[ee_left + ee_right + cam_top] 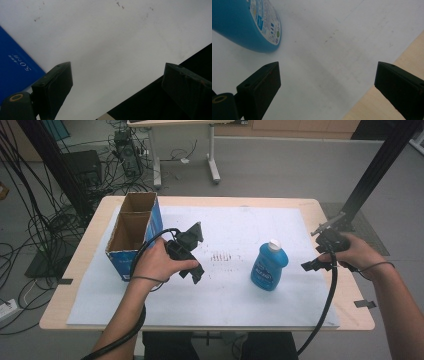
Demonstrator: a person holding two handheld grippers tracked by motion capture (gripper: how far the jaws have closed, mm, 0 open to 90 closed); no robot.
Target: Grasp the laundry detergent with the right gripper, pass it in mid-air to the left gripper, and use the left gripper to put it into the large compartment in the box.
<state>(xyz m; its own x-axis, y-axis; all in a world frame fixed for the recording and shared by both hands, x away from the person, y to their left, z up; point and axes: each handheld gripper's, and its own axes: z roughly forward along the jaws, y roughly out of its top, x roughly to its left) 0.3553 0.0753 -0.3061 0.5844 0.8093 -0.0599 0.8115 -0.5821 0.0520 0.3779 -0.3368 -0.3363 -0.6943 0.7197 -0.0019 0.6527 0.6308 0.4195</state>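
A blue bottle (269, 266) with a white cap stands upright on the white sheet, right of centre. An open cardboard box (134, 232) with blue sides and two compartments sits at the left of the table. My left gripper (197, 253) hovers just right of the box, open, with nothing between its jaws. In the left gripper view the left gripper (117, 72) looks down at bare sheet, with the box's blue side (15, 67) at the left. My right gripper (317, 246) is open and apart from the bottle, to its right. The right gripper (327, 72) has the bottle (242, 25) at upper left.
A white paper sheet (230, 305) covers most of the wooden table (350, 320). A black frame post (380, 165) rises at the far right. Cables (35, 225) lie on the floor at the left, and another table's legs (214, 165) stand behind.
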